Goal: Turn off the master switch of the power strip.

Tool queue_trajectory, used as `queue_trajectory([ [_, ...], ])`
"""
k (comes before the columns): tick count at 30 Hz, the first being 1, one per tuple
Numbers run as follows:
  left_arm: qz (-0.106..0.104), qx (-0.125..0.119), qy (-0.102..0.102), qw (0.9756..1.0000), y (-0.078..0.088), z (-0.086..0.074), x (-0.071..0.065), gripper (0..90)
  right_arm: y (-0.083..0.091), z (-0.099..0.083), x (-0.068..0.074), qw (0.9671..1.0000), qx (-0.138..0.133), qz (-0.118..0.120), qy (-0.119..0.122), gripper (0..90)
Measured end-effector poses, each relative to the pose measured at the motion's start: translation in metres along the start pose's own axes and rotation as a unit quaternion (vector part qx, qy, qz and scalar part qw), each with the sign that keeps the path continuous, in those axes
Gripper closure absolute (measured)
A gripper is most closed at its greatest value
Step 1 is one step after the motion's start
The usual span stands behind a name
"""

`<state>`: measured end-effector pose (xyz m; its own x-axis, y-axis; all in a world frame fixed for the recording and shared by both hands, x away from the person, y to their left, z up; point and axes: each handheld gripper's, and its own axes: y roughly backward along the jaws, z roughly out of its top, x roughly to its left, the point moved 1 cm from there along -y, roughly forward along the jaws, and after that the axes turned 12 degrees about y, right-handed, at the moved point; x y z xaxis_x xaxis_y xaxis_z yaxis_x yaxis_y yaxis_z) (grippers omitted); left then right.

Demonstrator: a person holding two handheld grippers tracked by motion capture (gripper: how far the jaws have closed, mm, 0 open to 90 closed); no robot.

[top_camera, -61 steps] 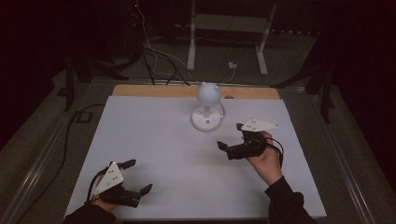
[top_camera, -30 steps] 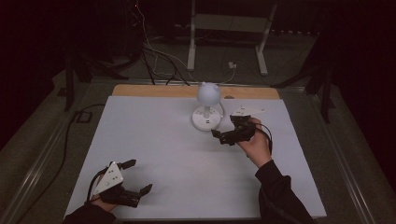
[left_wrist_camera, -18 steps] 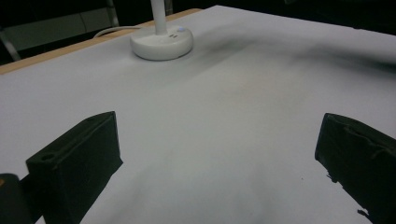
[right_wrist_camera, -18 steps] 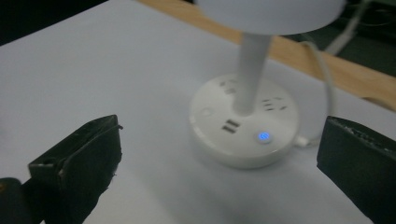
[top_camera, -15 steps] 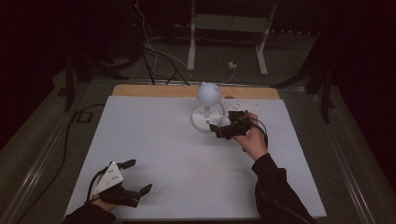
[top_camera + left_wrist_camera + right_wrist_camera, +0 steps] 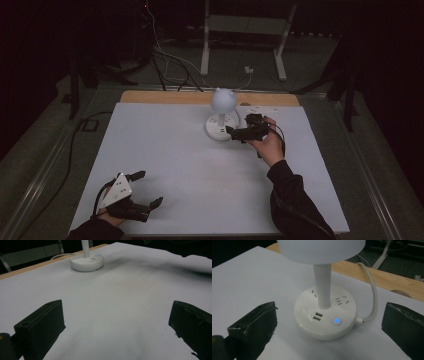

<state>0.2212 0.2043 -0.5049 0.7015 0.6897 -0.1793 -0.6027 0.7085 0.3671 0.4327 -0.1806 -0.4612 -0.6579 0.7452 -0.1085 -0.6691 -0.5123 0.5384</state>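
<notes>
High view: the left hand-held gripper [image 6: 144, 189] rests low at the worktop's [image 6: 165, 150] near left corner, jaws spread over bare white surface, forearm cut off by the frame edge. At the far middle stands a white lamp [image 6: 222, 116]; its round shade is cropped in the right gripper view. No writing is legible on its base [image 6: 325, 312]; a blue button [image 6: 336, 320] glows. The right hand-held gripper [image 6: 231, 132], jaws spread, points at that base from just beside it.
</notes>
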Motion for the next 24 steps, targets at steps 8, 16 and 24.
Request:
queue_trajectory([
  [8,0.0,0.001,0.004,1.0,0.0,0.0,0.0,0.7,-0.003,0.0,-0.005,0.9989,-0.003,-0.016,-0.045,17.7],
  [16,-0.002,0.001,0.005,1.0,0.0,0.0,0.0,0.7,-0.007,-0.002,-0.006,0.9976,0.008,-0.03,-0.062,38.4],
  [24,0.0,0.002,0.004,1.0,0.0,0.0,0.001,0.7,-0.014,-0.006,-0.004,0.9979,0.021,-0.028,-0.055,56.2],
])
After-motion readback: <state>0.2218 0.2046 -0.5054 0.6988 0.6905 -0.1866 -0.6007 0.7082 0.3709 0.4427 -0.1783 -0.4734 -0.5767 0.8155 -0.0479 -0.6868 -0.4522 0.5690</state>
